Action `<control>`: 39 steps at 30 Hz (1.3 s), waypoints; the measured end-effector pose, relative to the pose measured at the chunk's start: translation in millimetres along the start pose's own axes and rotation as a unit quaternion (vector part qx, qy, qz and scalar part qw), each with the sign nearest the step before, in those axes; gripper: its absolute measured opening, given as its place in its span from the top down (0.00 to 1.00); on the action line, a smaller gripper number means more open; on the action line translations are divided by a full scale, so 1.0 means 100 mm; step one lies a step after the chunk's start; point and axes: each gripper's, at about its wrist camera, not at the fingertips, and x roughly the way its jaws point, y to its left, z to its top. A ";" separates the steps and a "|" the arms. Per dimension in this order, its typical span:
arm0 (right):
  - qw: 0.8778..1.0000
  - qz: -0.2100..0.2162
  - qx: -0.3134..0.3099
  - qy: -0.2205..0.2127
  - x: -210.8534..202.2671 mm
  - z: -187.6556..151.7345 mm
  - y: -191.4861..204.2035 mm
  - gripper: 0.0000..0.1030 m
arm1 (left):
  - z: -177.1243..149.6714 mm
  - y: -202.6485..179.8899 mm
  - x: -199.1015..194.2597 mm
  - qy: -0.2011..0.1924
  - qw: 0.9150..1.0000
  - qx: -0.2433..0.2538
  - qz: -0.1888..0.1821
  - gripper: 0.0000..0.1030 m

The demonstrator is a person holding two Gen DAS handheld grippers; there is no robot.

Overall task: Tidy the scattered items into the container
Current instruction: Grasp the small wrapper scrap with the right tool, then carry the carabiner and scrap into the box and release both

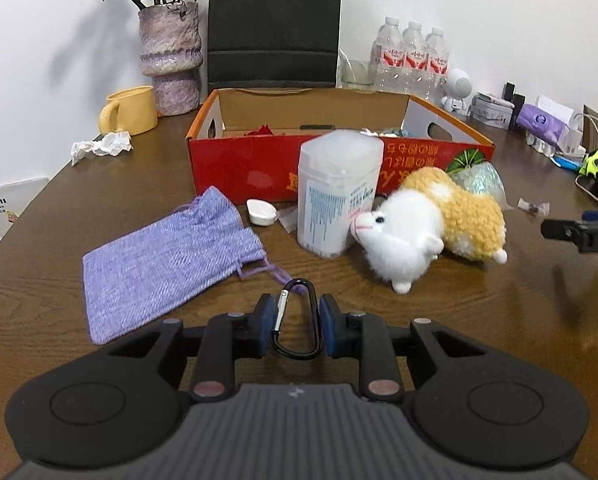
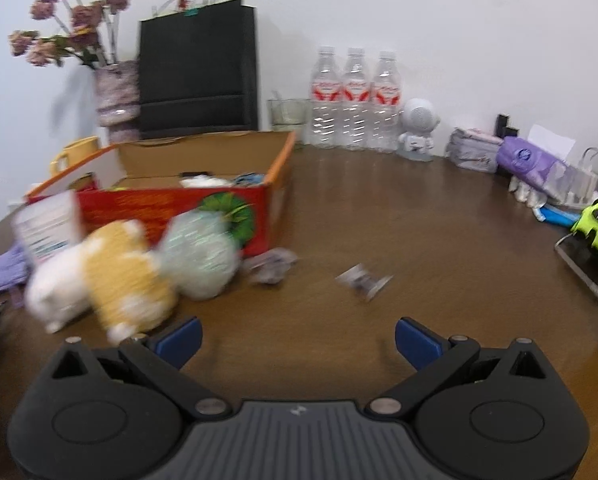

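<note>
The left gripper (image 1: 295,326) clasped a black teardrop carabiner (image 1: 297,320) before the red cardboard box (image 1: 239,168), while the right gripper (image 2: 298,338) gaped empty.

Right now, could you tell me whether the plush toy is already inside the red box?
No, the plush toy lies on the table in front of the red box, beside the plastic jar.

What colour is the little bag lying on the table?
The drawstring bag is light purple, a woven lilac. It shows best in the left wrist view.
</note>
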 end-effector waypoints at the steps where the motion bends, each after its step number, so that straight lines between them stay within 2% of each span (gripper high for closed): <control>1: 1.000 -0.008 -0.003 0.002 0.07 0.04 -0.05 0.03 | 0.02 0.00 0.01 -0.001 1.000 -0.001 0.000 0.76; 6: 0.999 -0.027 -0.011 0.017 0.45 0.22 -0.27 0.21 | 0.07 0.01 0.04 -0.006 1.000 -0.005 -0.004 0.75; 9: 0.999 -0.017 -0.009 0.036 0.61 0.26 -0.35 0.39 | 0.10 0.03 0.05 -0.007 1.000 -0.009 -0.005 0.76; 12: 0.999 0.002 0.004 0.041 0.65 0.24 -0.40 0.61 | 0.12 0.07 0.07 -0.006 1.000 -0.018 -0.010 0.76; 13: 0.999 0.010 0.006 0.041 0.63 0.24 -0.40 0.80 | 0.13 0.08 0.07 -0.007 1.000 -0.019 -0.009 0.76; 14: 0.999 0.012 0.006 0.040 0.61 0.23 -0.39 0.85 | 0.14 0.08 0.08 -0.007 1.000 -0.020 -0.009 0.76; 22: 0.999 0.021 -0.003 0.024 0.41 0.17 -0.25 0.86 | 0.16 0.13 0.05 -0.015 0.999 -0.028 -0.013 0.76; 28: 0.999 0.037 -0.008 -0.011 0.16 0.33 -0.11 0.86 | 0.27 0.19 -0.04 -0.034 0.999 -0.030 -0.018 0.75; 34: 0.997 0.063 -0.023 -0.047 0.01 0.69 0.10 0.86 | 0.62 0.28 -0.14 -0.076 0.997 -0.029 -0.017 0.76; 39: 0.994 0.085 -0.029 -0.059 0.10 0.99 0.33 0.86 | 0.97 0.32 -0.08 -0.097 0.994 -0.029 -0.034 0.75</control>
